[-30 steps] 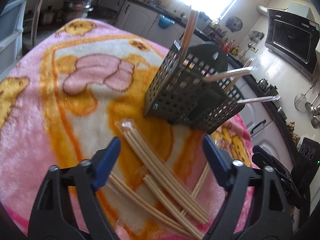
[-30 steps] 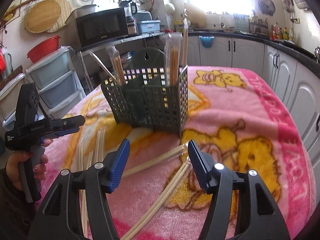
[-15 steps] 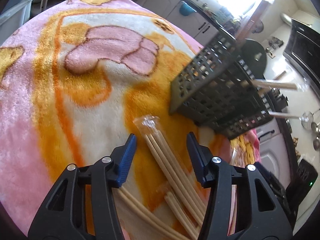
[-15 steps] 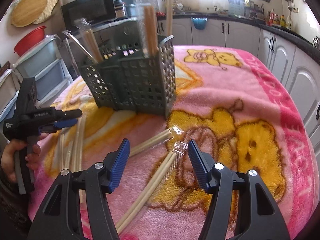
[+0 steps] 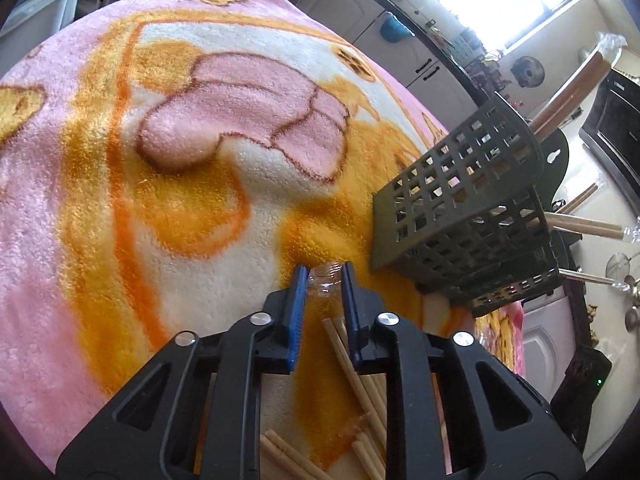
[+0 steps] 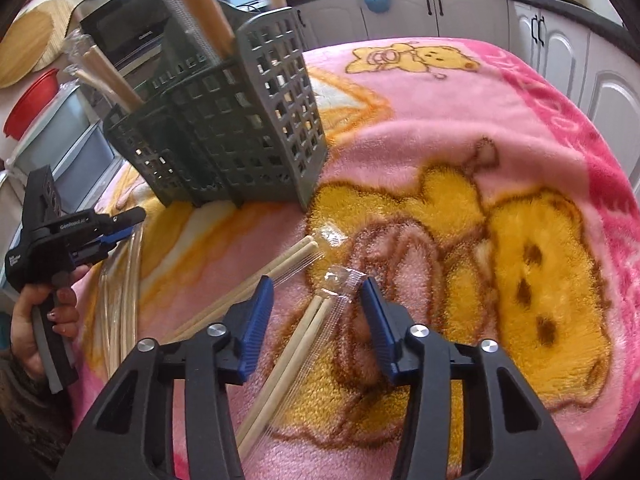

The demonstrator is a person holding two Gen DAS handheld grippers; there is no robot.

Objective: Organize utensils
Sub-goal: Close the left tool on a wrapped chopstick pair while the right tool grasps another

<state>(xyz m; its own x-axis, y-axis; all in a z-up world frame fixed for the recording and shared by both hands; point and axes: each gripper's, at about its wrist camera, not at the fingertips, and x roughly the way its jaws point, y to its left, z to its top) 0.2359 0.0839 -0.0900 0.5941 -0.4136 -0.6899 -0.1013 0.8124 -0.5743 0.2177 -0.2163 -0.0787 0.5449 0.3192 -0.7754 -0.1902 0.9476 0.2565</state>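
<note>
A dark perforated utensil caddy point(image 5: 464, 216) point(image 6: 224, 120) stands on the pink bear-print blanket point(image 5: 120, 200) and holds several wrapped chopsticks. My left gripper point(image 5: 324, 276) is low over the blanket just in front of it. Its jaws are closing, and the blue pads squeeze the clear wrapper end of a wrapped chopstick pair point(image 5: 340, 336). More pairs point(image 5: 368, 400) lie under it. My right gripper point(image 6: 316, 292) straddles another wrapped pair point(image 6: 304, 332). Its jaws are closing too, with the pads still off the sticks. A hand point(image 6: 52, 316) holds the left gripper point(image 6: 124, 226) at the right wrist view's left edge.
A second wrapped pair point(image 6: 256, 276) lies left of my right gripper, and several more point(image 6: 120, 280) lie by the hand. White cabinets point(image 6: 560, 40), a microwave point(image 6: 120, 24) and plastic drawers point(image 6: 72, 152) ring the table. The blanket drops off at the right edge point(image 6: 600, 160).
Both grippers came down and forward toward the chopsticks. The left jaws went from wide open to pinching a wrapper end. The right jaws narrowed around a pair on the blanket.
</note>
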